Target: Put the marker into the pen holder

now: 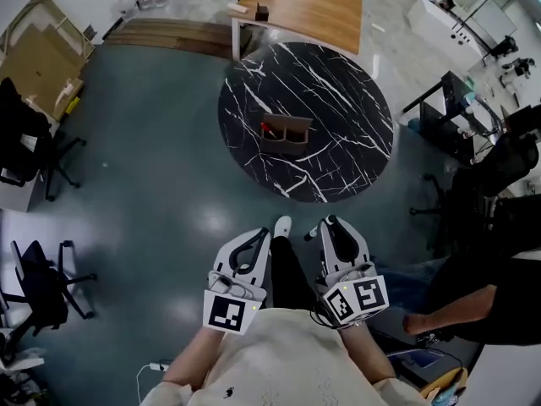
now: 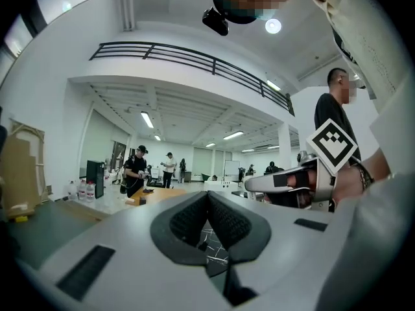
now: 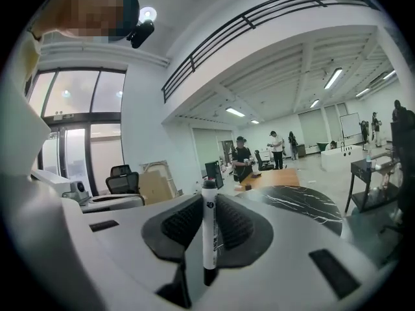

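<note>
A white marker (image 3: pixel 209 232) with a black cap stands upright between the pads of my right gripper (image 3: pixel 209 229), which is shut on it. In the head view the right gripper (image 1: pixel 331 227) and left gripper (image 1: pixel 258 239) are held close to the person's body, well short of the table. The left gripper (image 2: pixel 209 224) is shut with nothing between its pads. A brown wooden pen holder (image 1: pixel 285 134) with compartments sits near the middle of the round black marble table (image 1: pixel 355 117); something red shows in its left compartment.
A wooden desk (image 1: pixel 313 11) stands beyond the round table. Office chairs (image 1: pixel 38 282) are at the left, black desks and chairs (image 1: pixel 473 134) at the right. Another person's arm (image 1: pixel 452 311) reaches in at the lower right. People stand in the background (image 3: pixel 242 157).
</note>
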A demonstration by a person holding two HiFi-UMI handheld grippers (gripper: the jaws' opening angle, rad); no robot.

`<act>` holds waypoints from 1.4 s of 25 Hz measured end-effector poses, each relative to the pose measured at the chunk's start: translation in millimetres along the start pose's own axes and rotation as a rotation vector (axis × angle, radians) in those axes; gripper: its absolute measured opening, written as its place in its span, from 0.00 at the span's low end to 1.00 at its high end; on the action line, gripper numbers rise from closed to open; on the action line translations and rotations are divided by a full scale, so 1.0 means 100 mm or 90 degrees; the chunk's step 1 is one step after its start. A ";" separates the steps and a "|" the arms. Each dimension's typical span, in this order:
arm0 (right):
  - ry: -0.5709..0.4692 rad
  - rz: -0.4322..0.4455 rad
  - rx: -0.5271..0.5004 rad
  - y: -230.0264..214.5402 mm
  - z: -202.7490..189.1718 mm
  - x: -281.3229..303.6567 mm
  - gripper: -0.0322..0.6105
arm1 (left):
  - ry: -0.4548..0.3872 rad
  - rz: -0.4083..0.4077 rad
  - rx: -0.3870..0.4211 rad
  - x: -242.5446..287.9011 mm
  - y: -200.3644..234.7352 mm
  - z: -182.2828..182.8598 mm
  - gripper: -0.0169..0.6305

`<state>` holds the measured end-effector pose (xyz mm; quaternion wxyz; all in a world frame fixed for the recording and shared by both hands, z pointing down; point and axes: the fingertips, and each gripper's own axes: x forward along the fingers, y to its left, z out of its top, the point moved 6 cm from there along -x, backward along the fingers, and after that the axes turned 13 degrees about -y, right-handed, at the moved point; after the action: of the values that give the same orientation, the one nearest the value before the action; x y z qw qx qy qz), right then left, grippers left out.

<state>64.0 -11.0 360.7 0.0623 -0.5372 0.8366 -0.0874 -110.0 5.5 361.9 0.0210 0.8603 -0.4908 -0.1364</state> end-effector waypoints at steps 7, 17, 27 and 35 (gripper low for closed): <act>0.021 0.008 0.029 -0.53 -0.21 0.81 0.17 | 0.028 0.025 0.012 0.64 0.37 -0.23 0.04; 0.042 0.028 0.003 -1.39 -0.46 2.06 0.17 | 0.065 0.081 0.044 1.81 0.82 -0.45 0.04; 0.064 0.055 -0.065 -1.72 -0.81 2.83 0.17 | 0.099 0.087 0.046 2.38 1.05 -0.65 0.04; -0.007 0.037 -0.116 -1.71 -1.04 3.15 0.17 | 0.171 0.049 0.052 2.43 1.28 -0.82 0.04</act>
<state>64.8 -358.9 496.0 0.0202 -0.5164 0.8561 -0.0057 -79.8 -275.2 410.6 0.0563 0.8514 -0.5215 0.0011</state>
